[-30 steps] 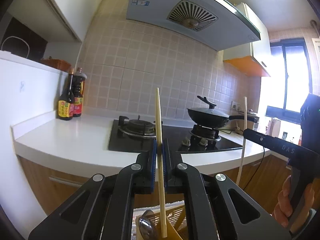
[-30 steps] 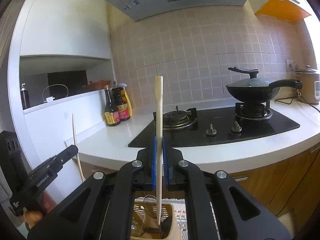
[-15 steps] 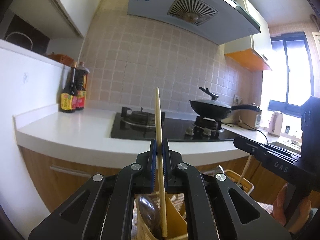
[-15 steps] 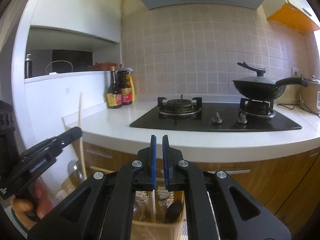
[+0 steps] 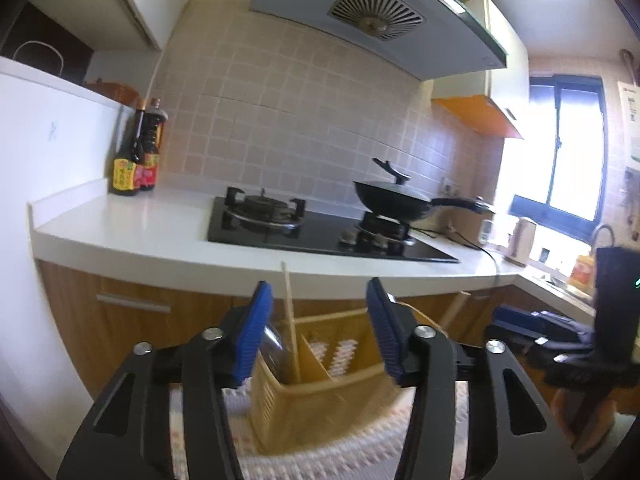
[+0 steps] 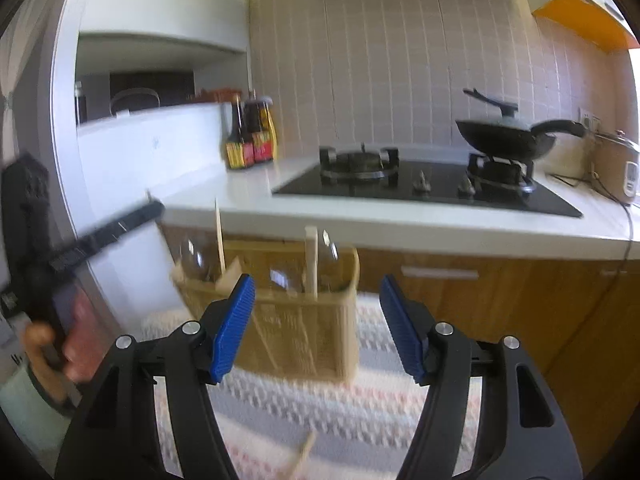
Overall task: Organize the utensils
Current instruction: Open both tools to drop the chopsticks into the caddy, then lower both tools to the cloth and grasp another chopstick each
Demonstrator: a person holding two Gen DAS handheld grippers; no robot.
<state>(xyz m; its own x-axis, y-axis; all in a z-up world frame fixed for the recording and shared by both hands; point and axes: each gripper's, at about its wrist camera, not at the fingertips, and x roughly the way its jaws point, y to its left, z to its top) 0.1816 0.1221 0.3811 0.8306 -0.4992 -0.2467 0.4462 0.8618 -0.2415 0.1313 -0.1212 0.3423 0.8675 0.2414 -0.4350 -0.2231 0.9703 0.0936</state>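
Note:
A yellow utensil basket [image 5: 320,396] [image 6: 288,328] stands on a patterned mat just below both grippers. My left gripper [image 5: 320,330] is open and its jaws are opening. A thin chopstick [image 5: 290,320] stands free in the basket's left compartment beside a spoon [image 5: 275,346], touching neither pad. My right gripper [image 6: 318,326] is open too, jaws opening, with nothing between the pads. A flat wooden stick [image 6: 311,260] stands in the basket among spoons [image 6: 329,252]. The thin chopstick [image 6: 219,236] shows at the basket's left end. Each view catches the other gripper at its edge [image 5: 560,340] [image 6: 100,236].
Behind the basket run wooden cabinets [image 5: 120,320] under a white counter [image 5: 140,232] with a black gas hob [image 6: 420,188], a lidded wok [image 6: 504,140] and sauce bottles [image 5: 134,168]. A rice cooker [image 6: 616,168] stands at the right. A wooden piece [image 6: 302,456] lies on the mat [image 6: 320,400].
Both grippers were shut on upright sticks and now stand open. The sticks dropped into the basket. Both hands sank toward the basket, which fills more of each view.

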